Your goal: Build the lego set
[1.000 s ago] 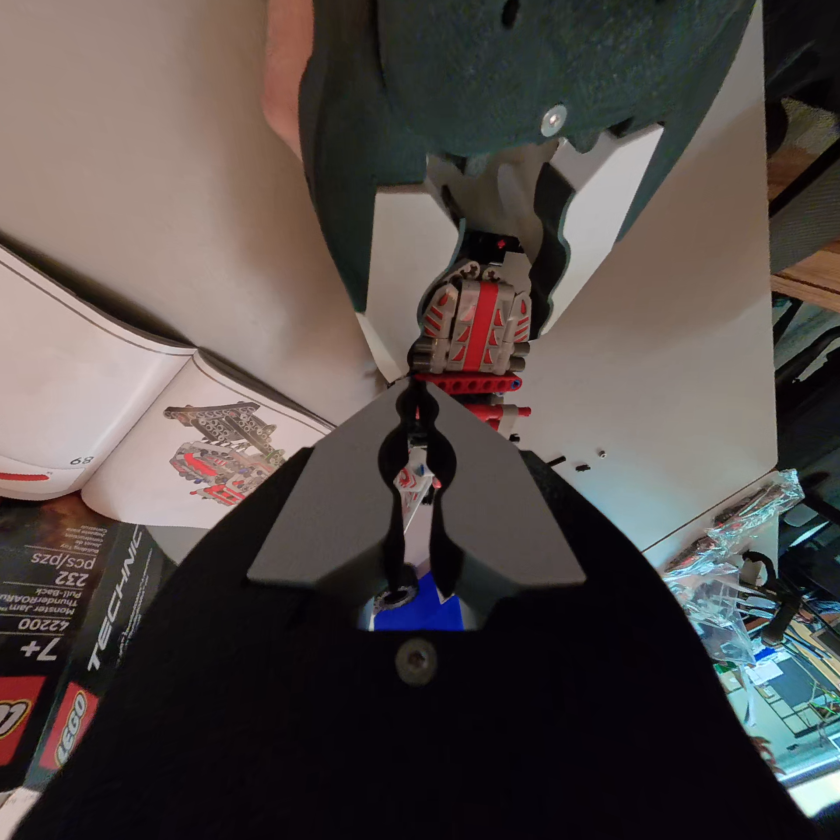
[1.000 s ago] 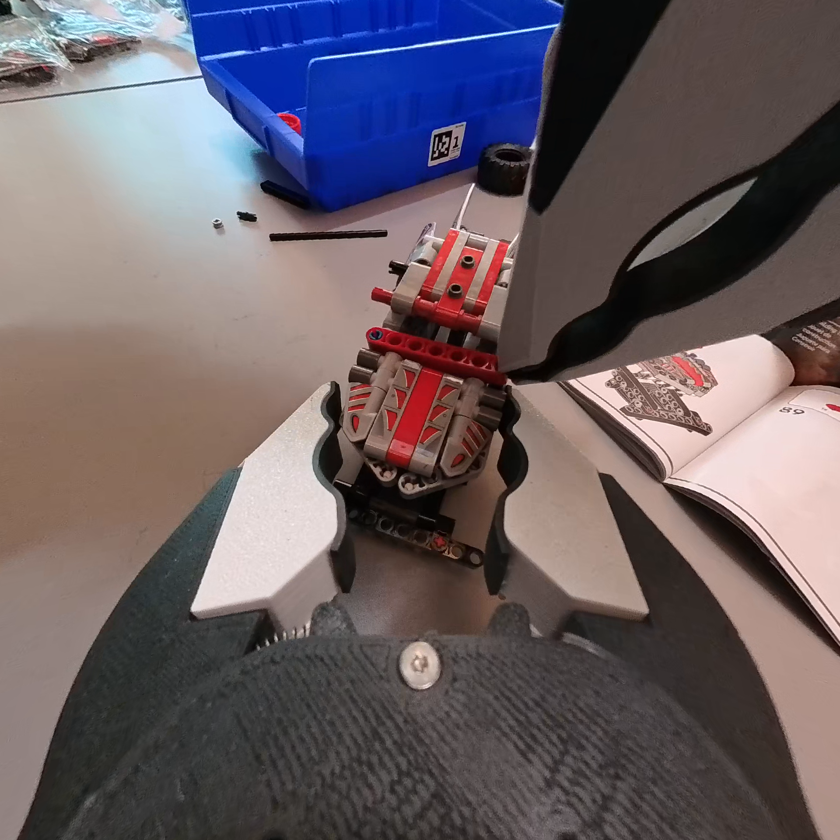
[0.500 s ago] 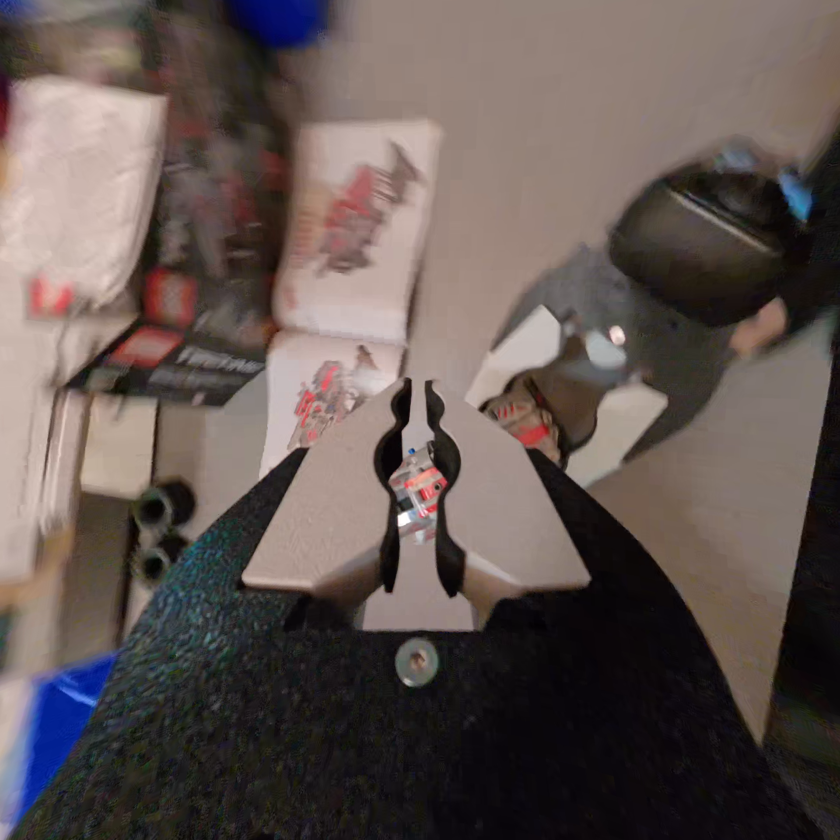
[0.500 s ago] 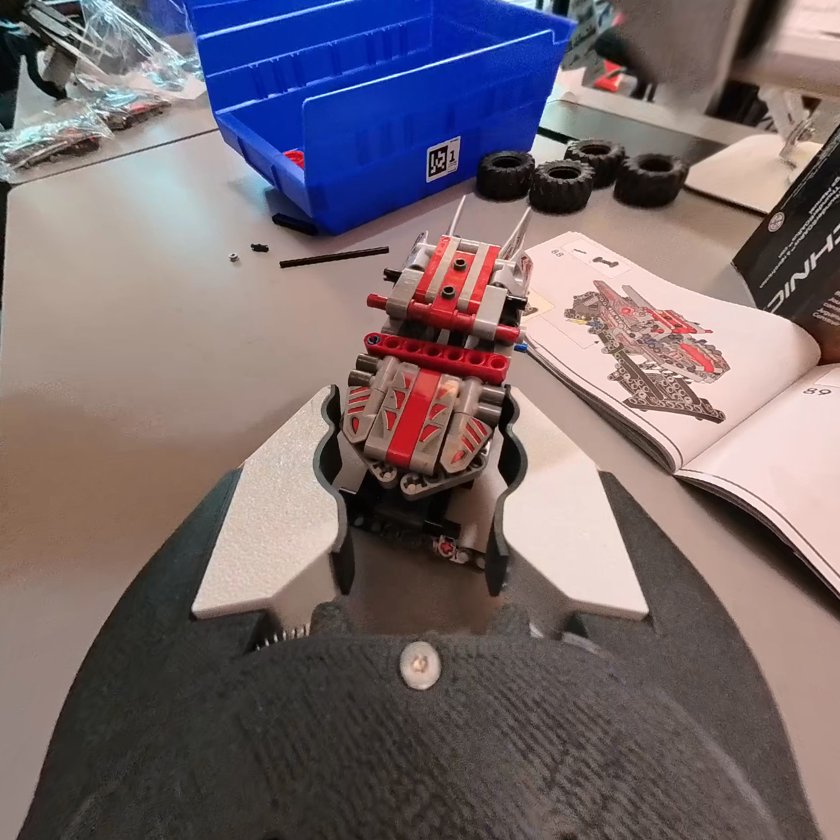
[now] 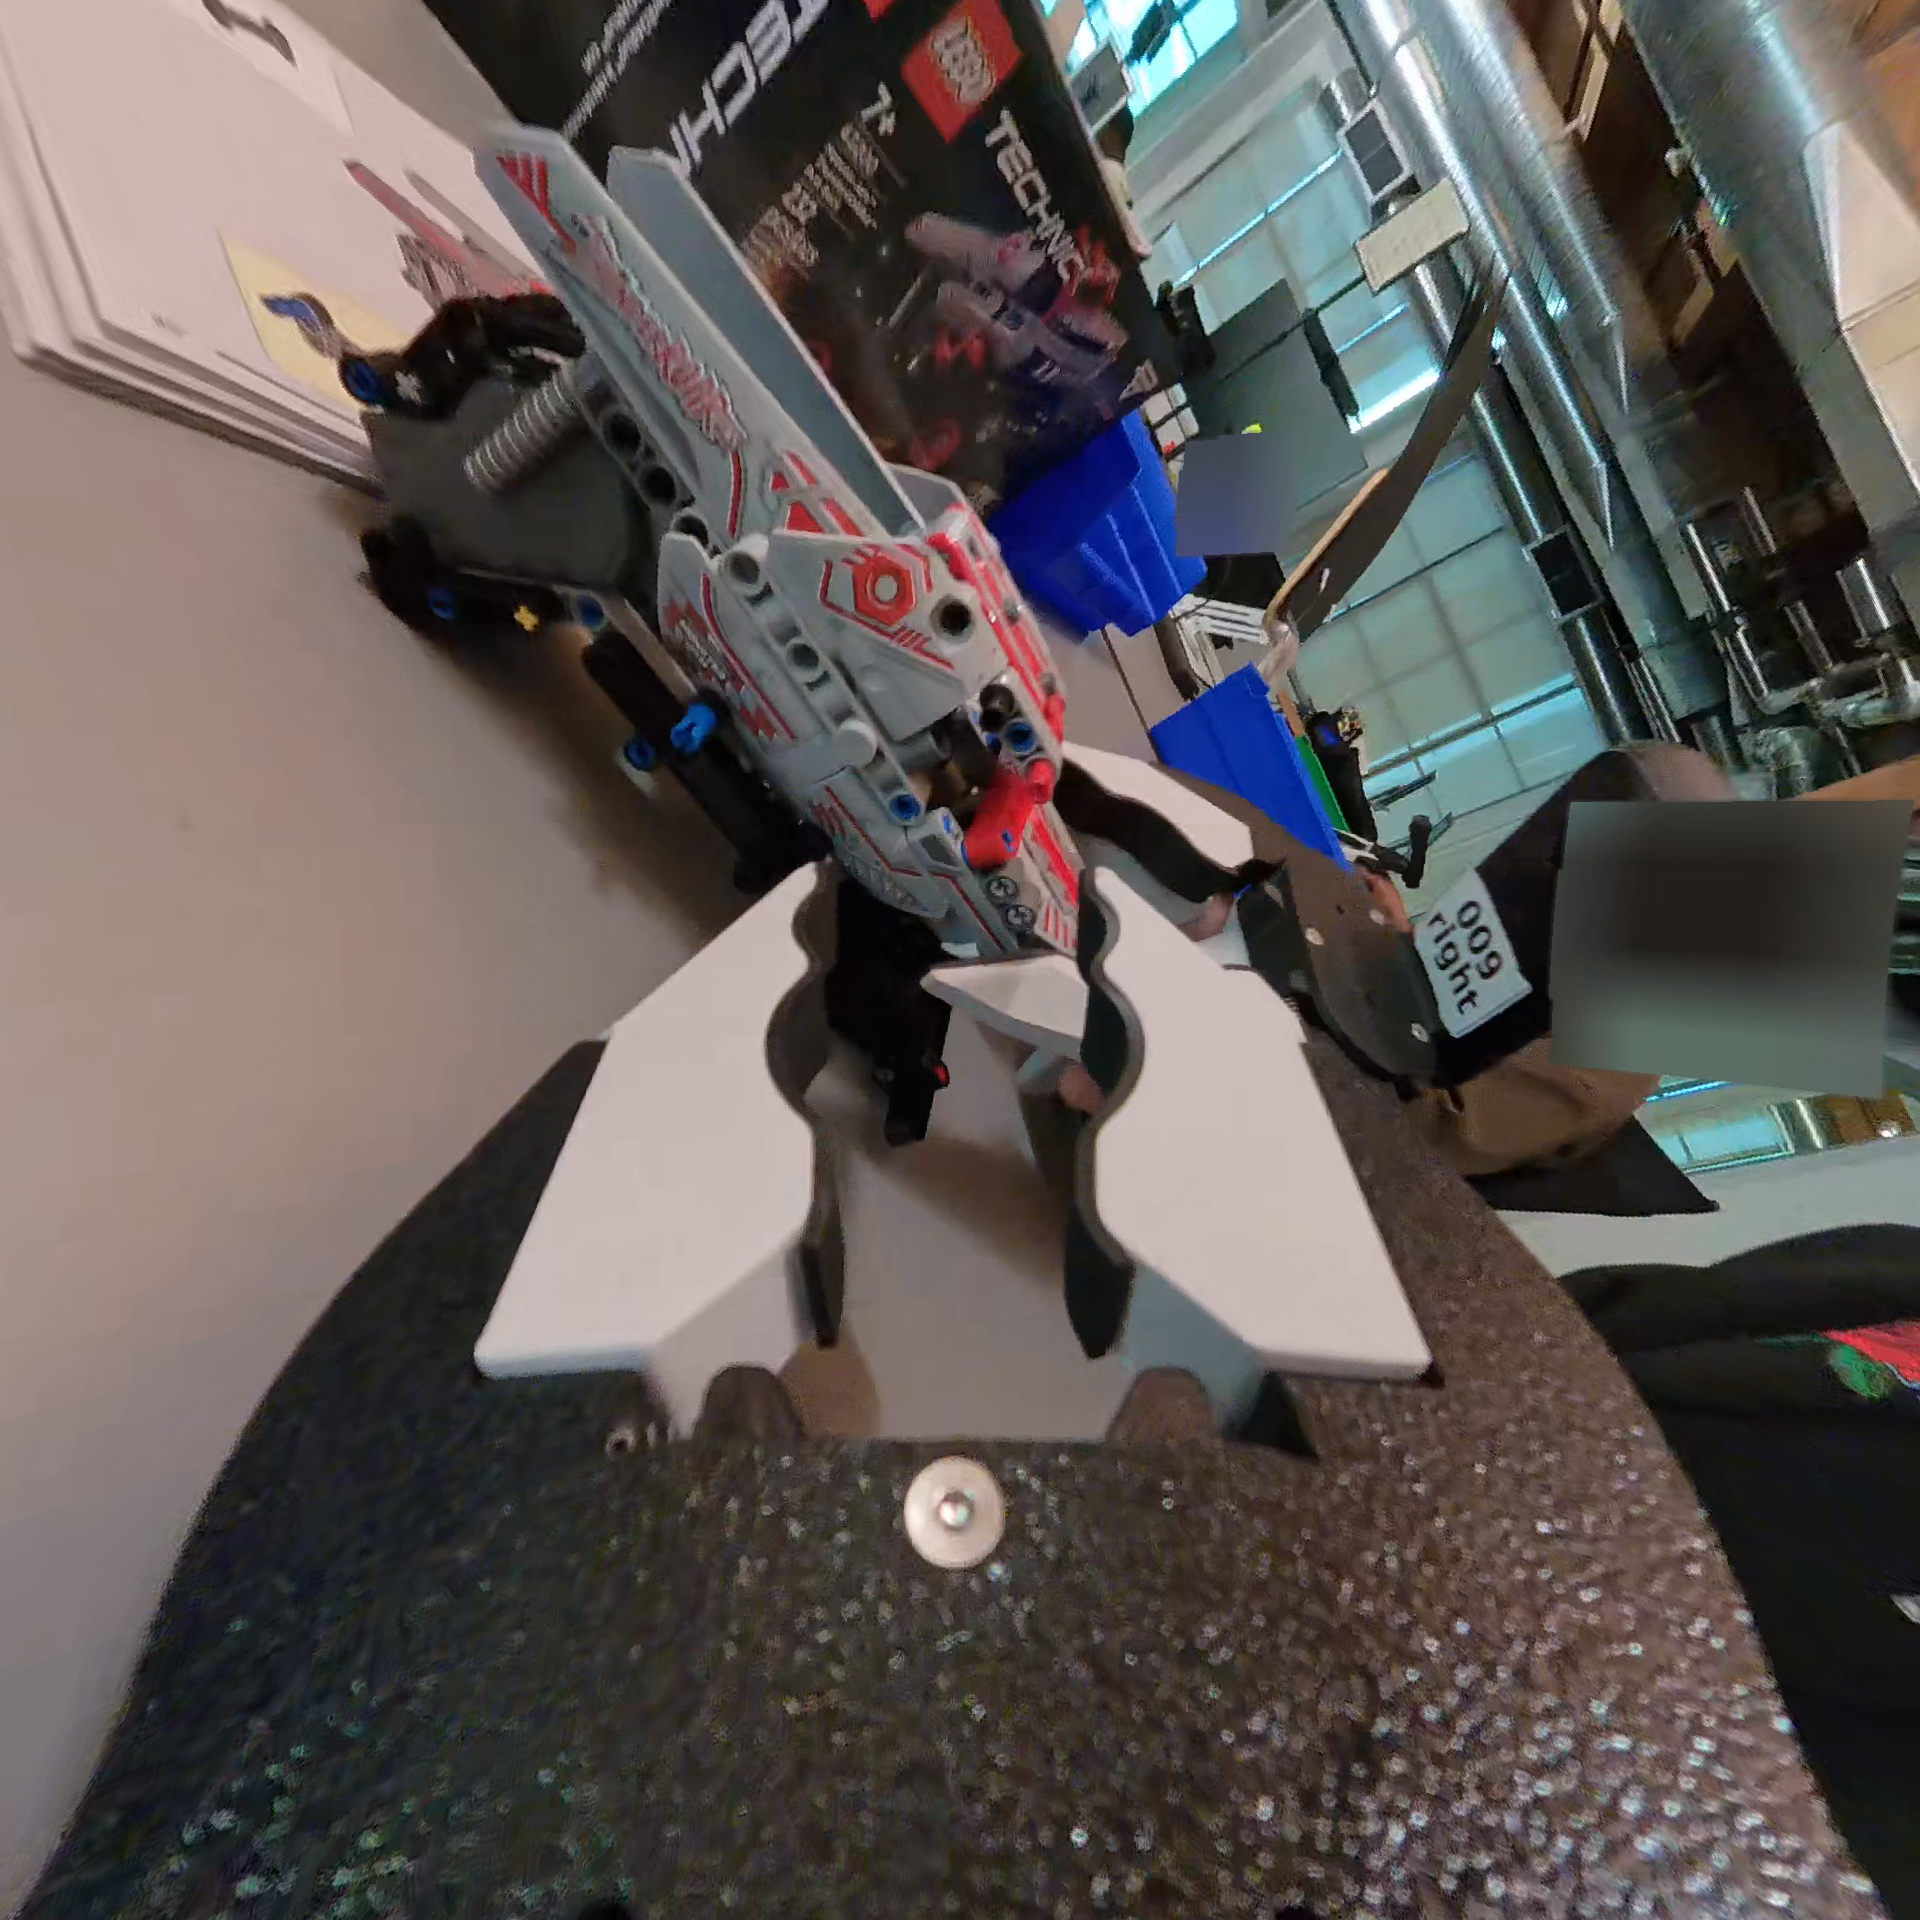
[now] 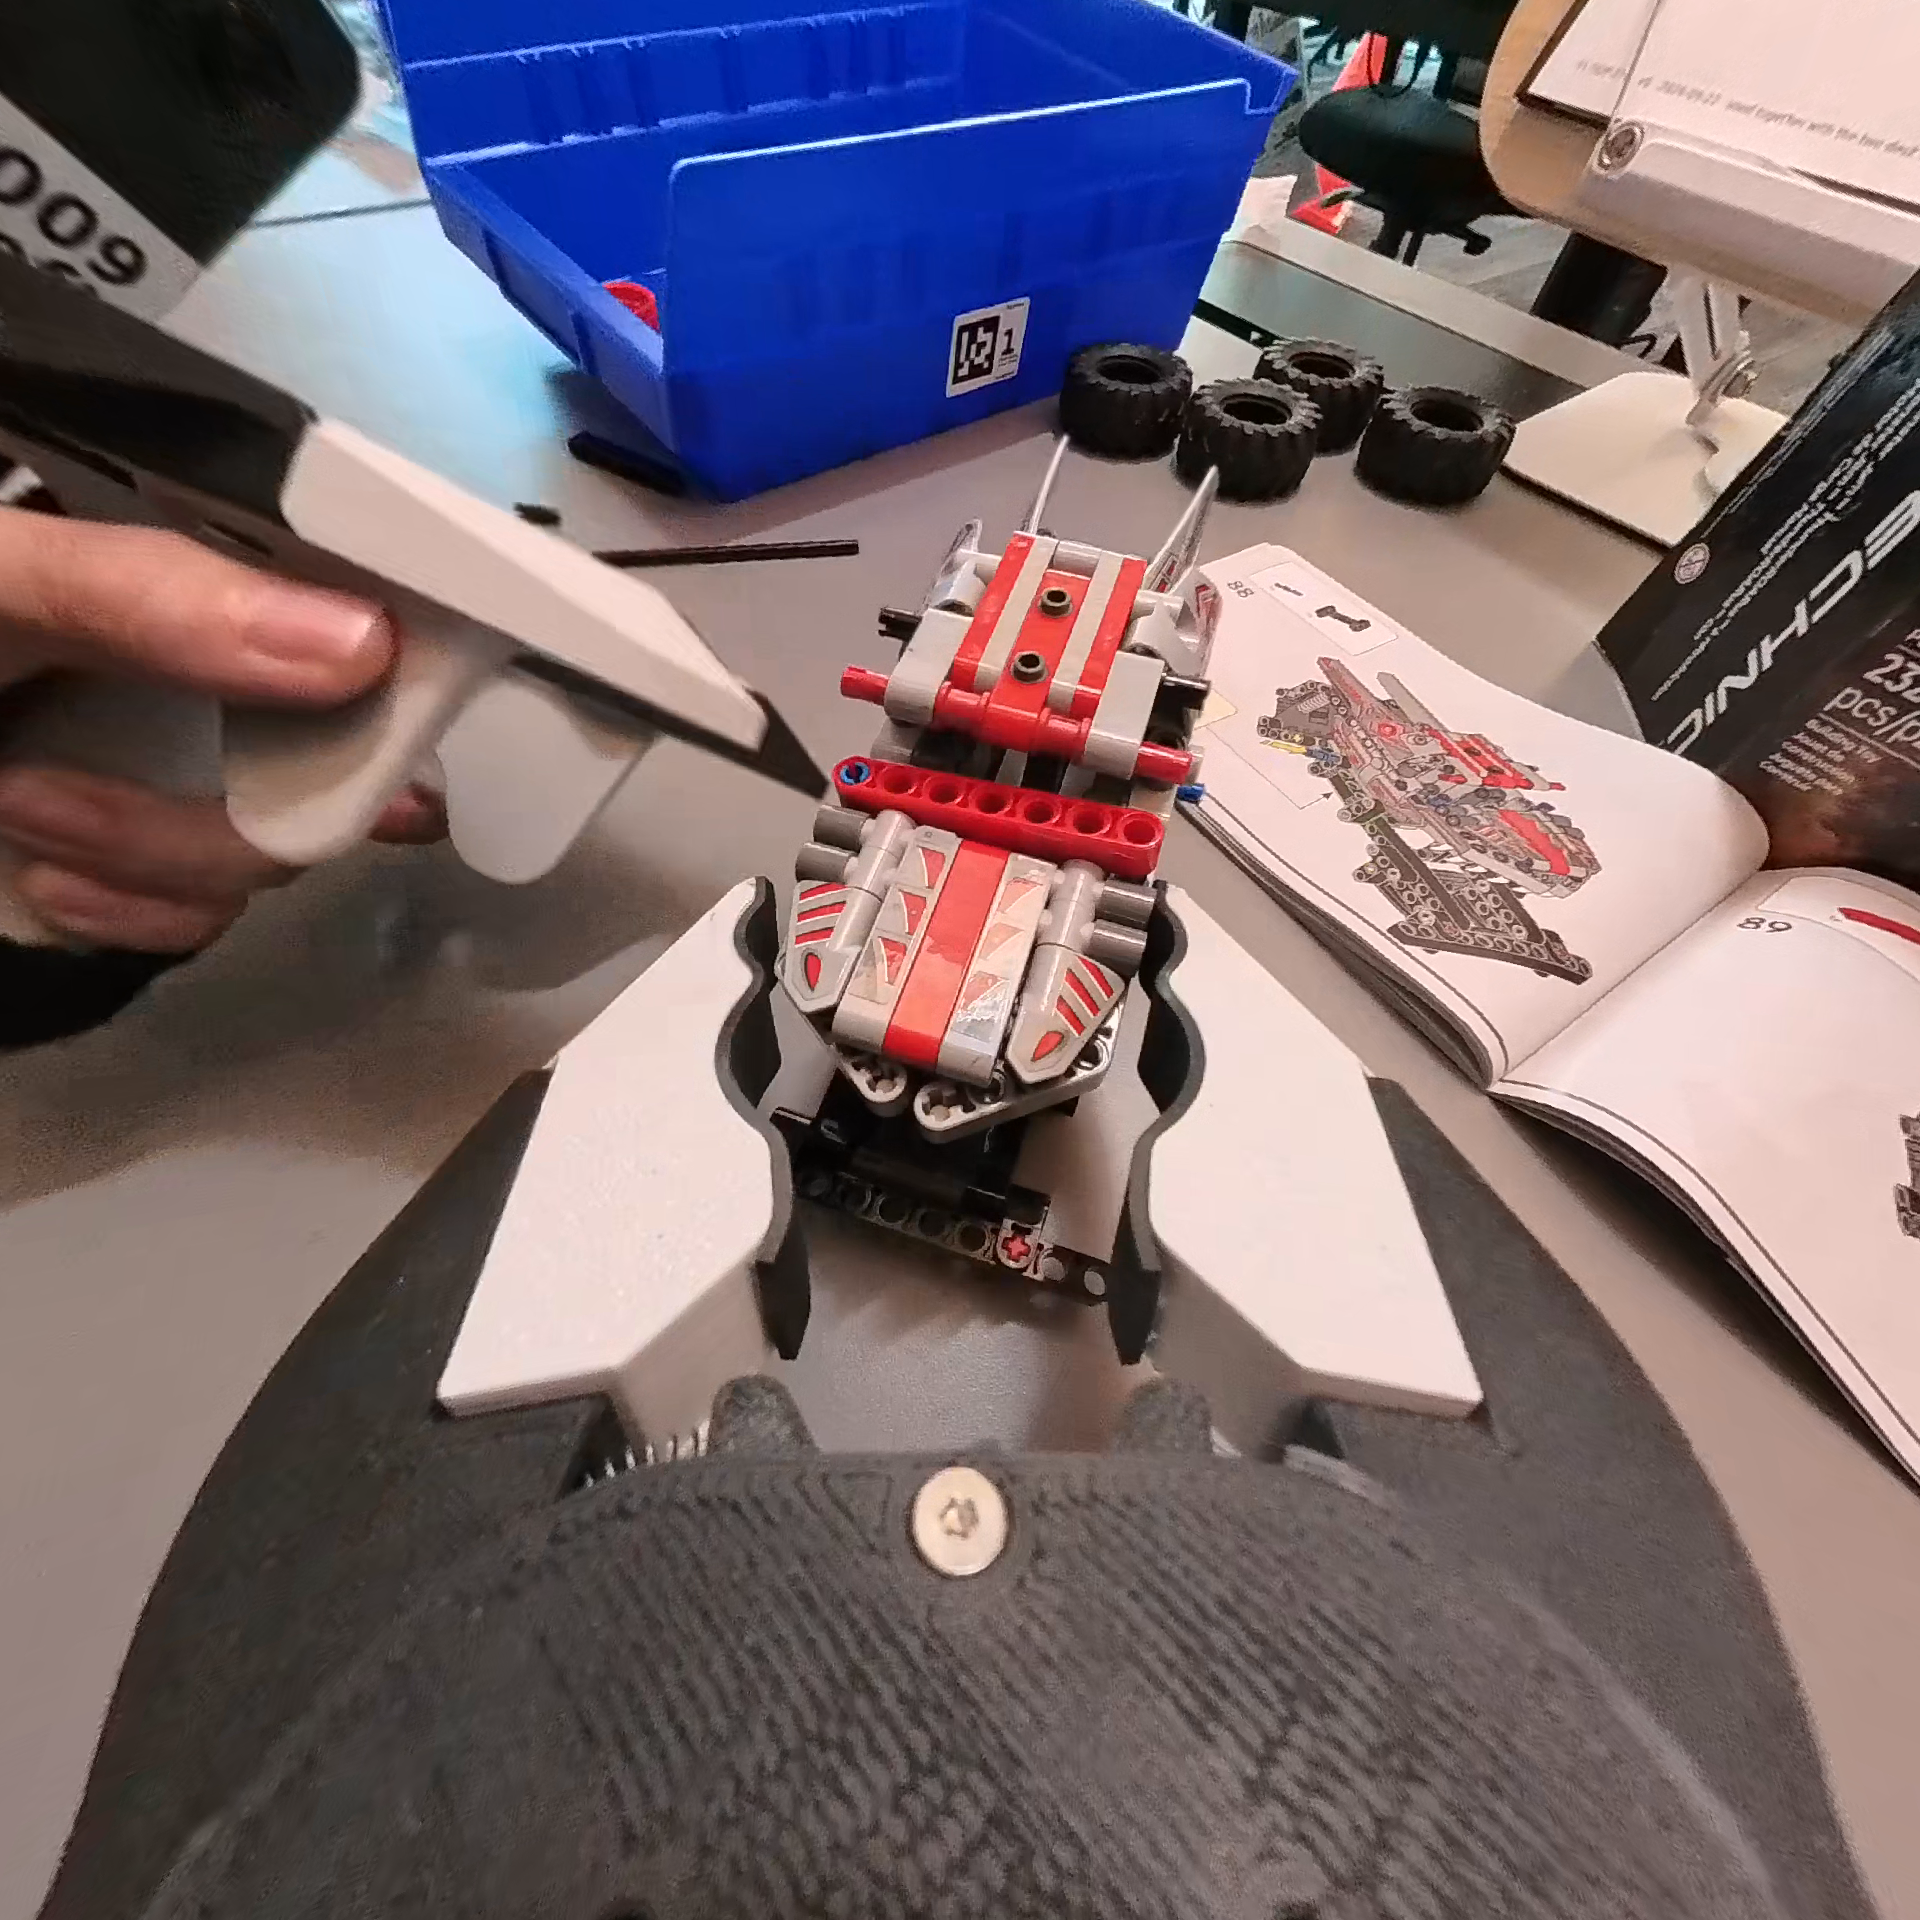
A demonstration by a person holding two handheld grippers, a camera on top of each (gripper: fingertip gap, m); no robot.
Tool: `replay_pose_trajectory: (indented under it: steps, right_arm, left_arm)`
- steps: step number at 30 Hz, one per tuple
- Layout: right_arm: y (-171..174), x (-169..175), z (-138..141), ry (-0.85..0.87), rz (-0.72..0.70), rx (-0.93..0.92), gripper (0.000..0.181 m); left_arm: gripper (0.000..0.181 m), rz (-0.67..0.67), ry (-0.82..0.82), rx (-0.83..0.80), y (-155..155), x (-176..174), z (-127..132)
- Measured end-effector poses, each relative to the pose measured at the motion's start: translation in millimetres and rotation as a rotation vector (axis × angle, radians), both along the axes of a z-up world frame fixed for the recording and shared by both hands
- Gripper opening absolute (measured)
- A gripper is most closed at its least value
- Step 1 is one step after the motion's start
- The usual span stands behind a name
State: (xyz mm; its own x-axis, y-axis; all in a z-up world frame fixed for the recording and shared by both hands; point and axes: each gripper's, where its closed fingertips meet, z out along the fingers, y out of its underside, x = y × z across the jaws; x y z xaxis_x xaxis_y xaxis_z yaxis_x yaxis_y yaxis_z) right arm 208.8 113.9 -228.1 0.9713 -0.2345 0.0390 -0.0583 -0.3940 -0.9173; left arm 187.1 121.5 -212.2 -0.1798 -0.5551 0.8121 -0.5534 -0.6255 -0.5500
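The grey and red lego truck body [image 6: 1029,665] stands on the grey table [image 6: 260,1143]. My right gripper [image 6: 956,904] is shut on its front end, a finger on each side. My left gripper [image 6: 727,753] comes in from the left, held by a person's hand [image 6: 156,644]. Its upper fingertip is at the left end of the red beam [image 6: 997,816] across the model. In the left wrist view my left gripper [image 5: 951,894] is open and empty, with the side of the model [image 5: 831,644] just ahead of its tips.
Behind the model are a blue bin [image 6: 831,208], several black tyres [image 6: 1247,426] and a thin black axle [image 6: 727,551]. The open instruction booklet [image 6: 1507,831] lies to the right, with the black set box [image 6: 1818,582] beyond it. Both grippers' tips are close together, under 4 cm apart.
My left gripper swung away from above the model, round to its left side, and opened. The small piece between its fingers no longer shows. My right gripper kept its hold on the model.
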Motion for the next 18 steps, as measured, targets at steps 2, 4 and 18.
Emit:
replay_pose_trajectory:
  steps: [2, 4, 18]
  right_arm:
    - [0, -1, 1, -0.021, -0.001, 0.003, 0.070]
    - [-2, -1, 5, -0.077, -0.019, 0.017, 0.069]
    - [-9, -24, 66, -0.455, -0.049, 0.189, 0.067]
  left_arm:
    - [0.063, 0.008, 0.039, -0.004, -3, 4, -9]
    - [0.083, -0.003, 0.097, -0.010, -6, 6, -20]
    - [0.099, -0.182, -0.184, -0.547, -43, 11, 33]
